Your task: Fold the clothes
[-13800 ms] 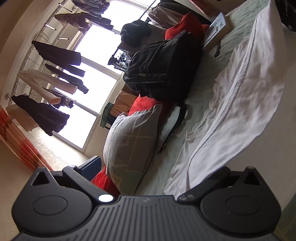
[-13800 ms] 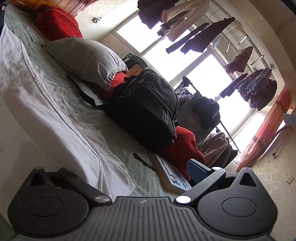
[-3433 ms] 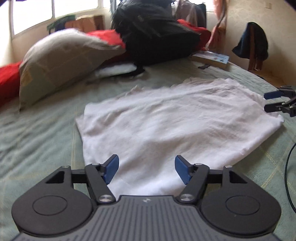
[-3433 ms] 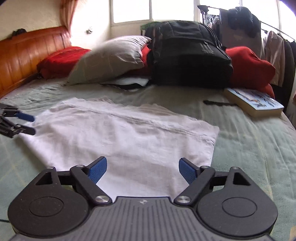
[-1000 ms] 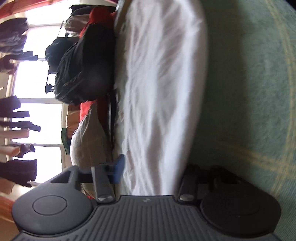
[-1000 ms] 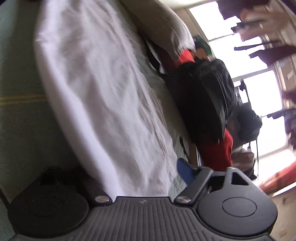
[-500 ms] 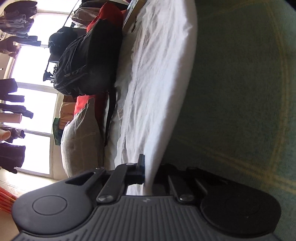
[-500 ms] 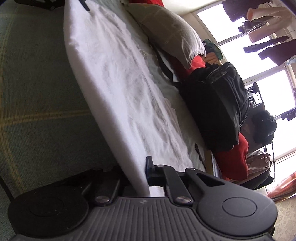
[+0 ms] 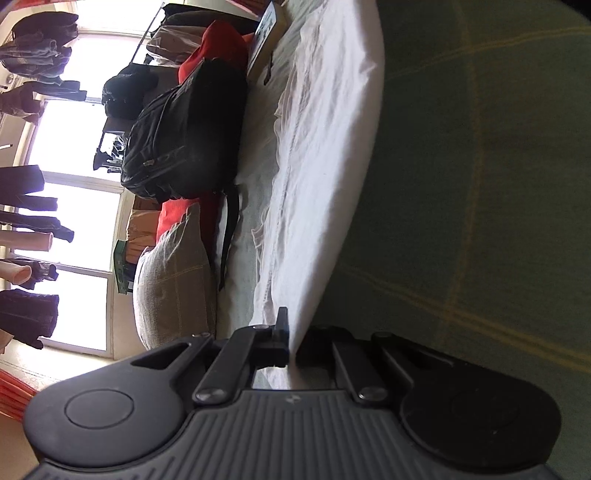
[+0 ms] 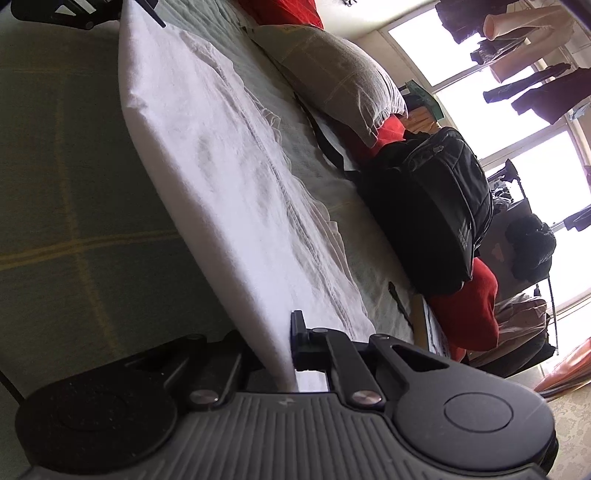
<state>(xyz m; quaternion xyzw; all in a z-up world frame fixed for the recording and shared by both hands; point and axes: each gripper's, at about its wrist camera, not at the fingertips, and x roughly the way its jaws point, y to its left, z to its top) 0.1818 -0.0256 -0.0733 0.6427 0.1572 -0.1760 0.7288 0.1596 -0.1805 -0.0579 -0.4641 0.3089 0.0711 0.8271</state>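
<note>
**Both Grippers Clamp White Garment's Near Edge and Lift It Off the Bed**

Since a second ago, both pairs of jaws have gone from standing apart around the cloth to pressed tight on it, and the near edge of the white garment (image 9: 325, 155) has come up off the green bedspread (image 9: 480, 184). A few seconds earlier the garment lay flat on the bed with both grippers spread wide above its hem.

The left gripper (image 9: 291, 350) pinches one corner of the fabric between its dark fingers (image 9: 281, 332), the cloth running away from the jaws in a taut white band. The right gripper (image 10: 291, 354) pinches the other corner of the same edge, with the sheet stretched from it toward the far left gripper (image 10: 85, 11), seen at the top of the right wrist view. The garment's raised edge casts a shadow on the bedspread beneath; its far side lies rumpled on the bed, on the side toward the pillows.

Beyond the garment, a black backpack (image 9: 184, 133) stands on the bed against red cushions (image 9: 214, 44), with a grey pillow (image 9: 173, 288) beside it and a book (image 9: 267, 37) lying flat near the far end. Dark clothes (image 9: 29, 192) hang before the bright window (image 9: 74, 147).
</note>
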